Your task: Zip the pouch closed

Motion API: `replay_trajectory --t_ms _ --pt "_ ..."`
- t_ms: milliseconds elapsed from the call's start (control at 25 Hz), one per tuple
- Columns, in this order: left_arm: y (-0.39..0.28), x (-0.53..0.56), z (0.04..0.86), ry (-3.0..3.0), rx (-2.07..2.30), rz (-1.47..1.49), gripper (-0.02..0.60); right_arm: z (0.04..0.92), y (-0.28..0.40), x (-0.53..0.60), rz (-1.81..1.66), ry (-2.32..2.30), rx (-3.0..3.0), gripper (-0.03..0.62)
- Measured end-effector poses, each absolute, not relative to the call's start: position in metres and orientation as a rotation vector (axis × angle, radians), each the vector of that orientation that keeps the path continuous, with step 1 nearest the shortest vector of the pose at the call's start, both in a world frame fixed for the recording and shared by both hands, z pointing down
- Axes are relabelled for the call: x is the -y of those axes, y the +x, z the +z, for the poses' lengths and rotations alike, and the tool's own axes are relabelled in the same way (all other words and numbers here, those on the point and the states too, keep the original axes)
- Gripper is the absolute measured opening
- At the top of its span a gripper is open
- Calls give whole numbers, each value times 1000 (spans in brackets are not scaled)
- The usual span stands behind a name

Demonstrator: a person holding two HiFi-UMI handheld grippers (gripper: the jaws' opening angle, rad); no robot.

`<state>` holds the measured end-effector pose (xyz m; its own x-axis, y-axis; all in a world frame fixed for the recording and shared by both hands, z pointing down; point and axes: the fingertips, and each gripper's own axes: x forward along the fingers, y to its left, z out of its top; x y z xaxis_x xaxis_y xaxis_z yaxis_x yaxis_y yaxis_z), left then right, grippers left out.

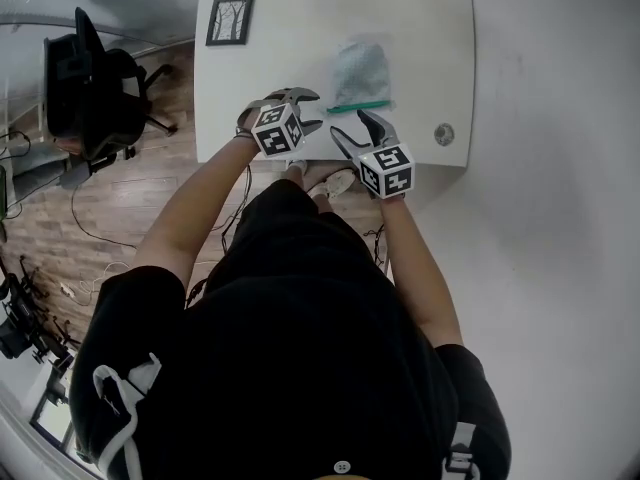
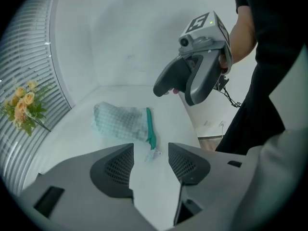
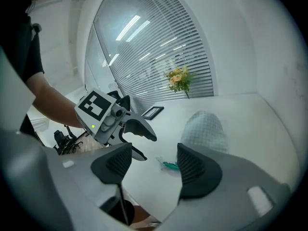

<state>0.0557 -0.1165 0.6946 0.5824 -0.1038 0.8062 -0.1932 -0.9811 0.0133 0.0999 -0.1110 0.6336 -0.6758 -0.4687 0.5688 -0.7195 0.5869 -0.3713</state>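
We see a white table [image 1: 250, 78] filling the upper centre of the head view. The checked pouch [image 1: 360, 71] lies flat on it, right of centre, with its green zip [image 1: 358, 106] along the lower edge. Just below it hover our left hand-held gripper [image 1: 312, 110] and right hand-held gripper [image 1: 348, 126], both with jaws spread and nothing between them.

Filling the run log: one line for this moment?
left gripper: open, empty | right gripper: open, empty | checked pouch: on white table, untouched
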Motion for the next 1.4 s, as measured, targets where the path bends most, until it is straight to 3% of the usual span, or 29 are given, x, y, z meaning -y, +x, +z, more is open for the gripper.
replay_trajectory --t_ms 600,960,1400 --pt "61 116 743 2642 100 1514 157 647 98 115 886 994 2379 302" --pt "63 118 752 2631 83 1500 33 661 97 117 901 995 2345 295" --pt "79 116 727 2630 101 1362 15 697 107 102 956 992 2194 267"
